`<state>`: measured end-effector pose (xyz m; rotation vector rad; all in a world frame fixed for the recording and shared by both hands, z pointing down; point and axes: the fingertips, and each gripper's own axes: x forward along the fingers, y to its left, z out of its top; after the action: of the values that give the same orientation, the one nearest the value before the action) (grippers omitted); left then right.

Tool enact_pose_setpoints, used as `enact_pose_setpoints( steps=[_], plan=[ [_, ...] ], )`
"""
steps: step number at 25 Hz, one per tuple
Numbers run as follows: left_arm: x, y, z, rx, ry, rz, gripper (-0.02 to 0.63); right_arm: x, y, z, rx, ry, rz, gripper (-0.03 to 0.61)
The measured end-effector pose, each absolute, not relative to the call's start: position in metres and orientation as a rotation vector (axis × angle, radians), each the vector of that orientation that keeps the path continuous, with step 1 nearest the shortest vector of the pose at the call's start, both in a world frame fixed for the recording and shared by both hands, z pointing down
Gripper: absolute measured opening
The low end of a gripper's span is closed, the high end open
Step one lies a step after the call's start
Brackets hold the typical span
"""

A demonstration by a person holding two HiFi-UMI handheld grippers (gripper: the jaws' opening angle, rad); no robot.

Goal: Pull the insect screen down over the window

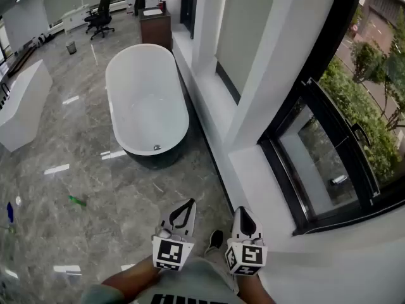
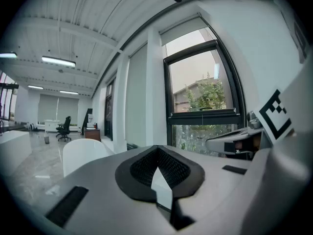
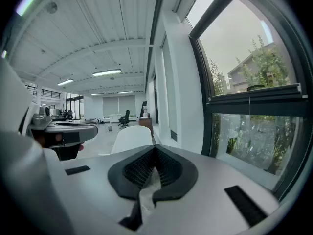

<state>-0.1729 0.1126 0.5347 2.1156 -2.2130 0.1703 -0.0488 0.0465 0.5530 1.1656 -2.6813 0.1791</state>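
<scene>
Window (image 1: 319, 166), black frame, at right; L gripper (image 1: 188, 205) & R gripper (image 1: 243, 212) fingers tight together, empty; b/w square markers (image 1: 169, 252).

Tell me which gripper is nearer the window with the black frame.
Right. In the head view the right gripper is on the side toward the window, by the white ledge; the left gripper is beyond it, over the grey floor.

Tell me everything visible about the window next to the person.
The window is tall and glazed, with a black frame, and is set in a white wall. A black horizontal bar crosses it at about mid-height. The head view shows a handle on the frame. Trees and a building show through the glass. Nothing touches it.
</scene>
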Motion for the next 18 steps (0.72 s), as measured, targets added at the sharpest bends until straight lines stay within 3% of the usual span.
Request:
enact_pose_setpoints(
  steps=[18],
  plan=[
    [-0.203,0.220,0.575,2.016,-2.162,0.159,0.014,-0.068,0.167,0.558,1.223,-2.589,0.138,0.003]
  ],
)
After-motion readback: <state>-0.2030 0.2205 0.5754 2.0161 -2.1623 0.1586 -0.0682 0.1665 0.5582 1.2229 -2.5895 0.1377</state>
